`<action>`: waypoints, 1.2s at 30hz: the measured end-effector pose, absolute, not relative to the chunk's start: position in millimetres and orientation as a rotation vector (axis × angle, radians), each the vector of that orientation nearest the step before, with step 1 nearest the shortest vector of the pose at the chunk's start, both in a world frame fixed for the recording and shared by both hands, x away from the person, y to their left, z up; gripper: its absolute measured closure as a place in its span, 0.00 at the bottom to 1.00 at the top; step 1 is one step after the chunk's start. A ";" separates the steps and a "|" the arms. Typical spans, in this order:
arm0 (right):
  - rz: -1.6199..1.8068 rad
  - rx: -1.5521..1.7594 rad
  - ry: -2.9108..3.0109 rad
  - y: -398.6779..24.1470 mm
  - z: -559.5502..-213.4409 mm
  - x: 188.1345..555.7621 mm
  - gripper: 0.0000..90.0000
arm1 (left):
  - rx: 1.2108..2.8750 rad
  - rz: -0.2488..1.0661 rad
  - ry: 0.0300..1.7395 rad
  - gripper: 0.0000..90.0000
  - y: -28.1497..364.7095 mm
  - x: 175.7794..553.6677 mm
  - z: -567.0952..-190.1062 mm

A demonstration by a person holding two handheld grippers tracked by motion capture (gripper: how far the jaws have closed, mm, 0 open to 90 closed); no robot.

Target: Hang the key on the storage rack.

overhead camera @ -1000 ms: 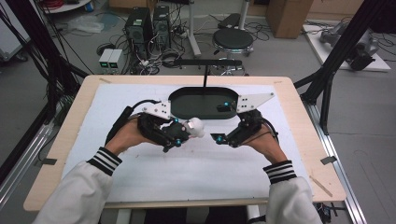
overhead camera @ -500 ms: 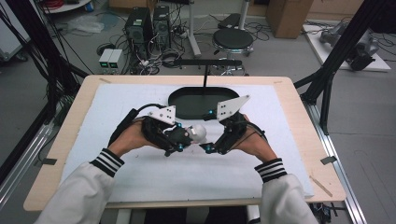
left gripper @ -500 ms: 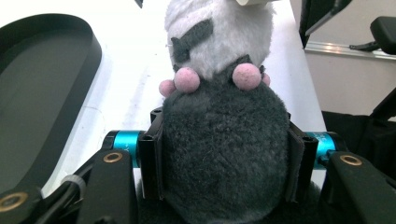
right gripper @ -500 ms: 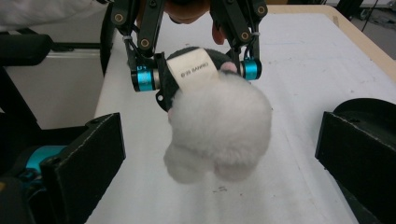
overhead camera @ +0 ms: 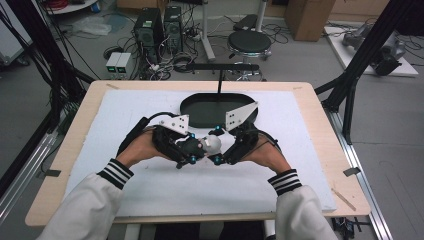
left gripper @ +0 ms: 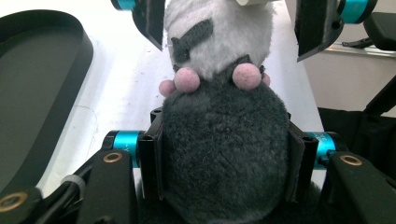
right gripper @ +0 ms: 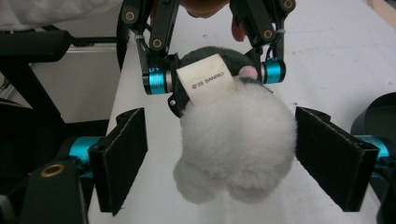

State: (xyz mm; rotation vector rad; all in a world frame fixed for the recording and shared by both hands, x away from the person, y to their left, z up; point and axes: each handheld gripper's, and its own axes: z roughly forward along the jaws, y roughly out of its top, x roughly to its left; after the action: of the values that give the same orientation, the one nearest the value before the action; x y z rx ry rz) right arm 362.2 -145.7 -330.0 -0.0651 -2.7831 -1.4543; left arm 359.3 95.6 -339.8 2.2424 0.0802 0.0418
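Observation:
A plush toy (overhead camera: 211,144) with a dark grey half and a white half hangs just above the white mat. My left gripper (overhead camera: 192,148) is shut on the dark grey half (left gripper: 219,140), both pads pressing into the fur. My right gripper (overhead camera: 216,146) faces it from the right, its jaws either side of the white half (right gripper: 238,135). Those jaws have just been closing, but in the right gripper view a gap shows between each pad (right gripper: 119,158) and the fur. A paper label (right gripper: 205,84) sticks out of the toy.
A black oval tray (overhead camera: 200,107) lies on the mat just beyond the grippers, with a thin black T-shaped stand (overhead camera: 220,67) rising from it. The white mat (overhead camera: 200,195) covers most of the wooden table (overhead camera: 320,115). Black frame posts stand at both sides.
My right gripper has moved left to the toy, and its jaws now sit around the white half. The left gripper has kept the toy in place.

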 end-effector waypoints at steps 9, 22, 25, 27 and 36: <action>-1.448 -0.051 -2.765 -141.1 -330.6 362.8 0.46 | 2.253 0.021 0.046 0.51 94.3 357.9 -341.1; -1.435 -0.076 -2.806 -142.3 -330.2 361.8 0.61 | 2.246 0.022 0.029 0.47 94.2 361.7 -343.5; -1.441 -0.081 -2.810 -142.7 -329.8 362.4 0.61 | 2.236 0.031 0.029 0.46 94.5 362.6 -343.1; -1.461 -0.101 -2.801 -144.5 -328.7 363.2 0.62 | 2.209 0.045 0.027 0.43 95.6 364.0 -342.6; -1.511 -0.214 -2.817 -159.1 -323.0 364.5 0.62 | 2.084 0.145 0.219 0.02 112.9 370.5 -340.4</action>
State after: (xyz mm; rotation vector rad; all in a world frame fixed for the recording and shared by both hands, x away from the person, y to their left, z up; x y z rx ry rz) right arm 364.5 -159.1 -323.0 -0.2139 -2.8166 -1.5110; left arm 370.5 112.9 -340.4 2.0842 0.2186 0.1448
